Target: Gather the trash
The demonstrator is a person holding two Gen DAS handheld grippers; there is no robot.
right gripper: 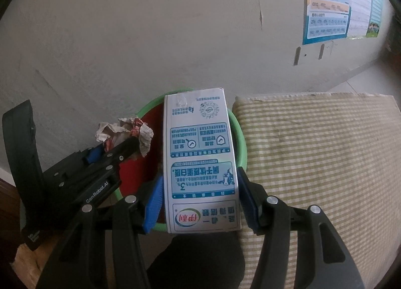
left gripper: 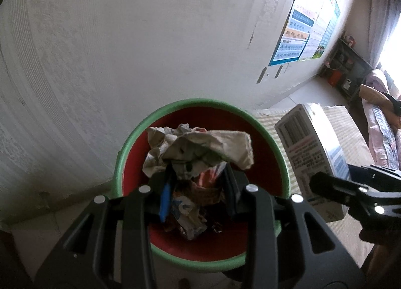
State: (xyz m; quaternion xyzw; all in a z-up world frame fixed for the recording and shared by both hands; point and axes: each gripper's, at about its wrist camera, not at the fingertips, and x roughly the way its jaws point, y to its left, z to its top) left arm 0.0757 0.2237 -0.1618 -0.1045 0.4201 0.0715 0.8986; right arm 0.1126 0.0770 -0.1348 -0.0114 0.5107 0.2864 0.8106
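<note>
While both tools hung over the bin, the scene read as follows:

Bin position: the green-rimmed bin [left gripper: 125,153] with its red inside stood on the floor against the pale wall [left gripper: 125,38]; it lay directly under the left tool [left gripper: 198,183] and below and to the left of the right tool [right gripper: 200,196]; a striped mat [right gripper: 313,163] lay just beside its rim on the right.

Paper wad: the crumpled paper [left gripper: 200,148] sat at the tips of the left tool, squarely above the bin's mouth; other wrappers already lay in the bottom of the bin.

Left tool state: jaws partly apart and pressed on the lower folds of the wad; it looked held but only lightly; judged ready to drop straight down.

Milk carton: the white and blue carton [right gripper: 200,158] stood out from the right tool with its long axis running forward along the fingers; its far end reached over the near right rim of the bin while the held end was short of the opening.

Right tool state: about half open, the blue pads [right gripper: 153,203] flat on the carton's two narrow sides; firmly gripped.

Nearer hand: the left, already centred over the mouth; the right probably needed to shift left before letting go, or the carton might catch the rim.
</note>
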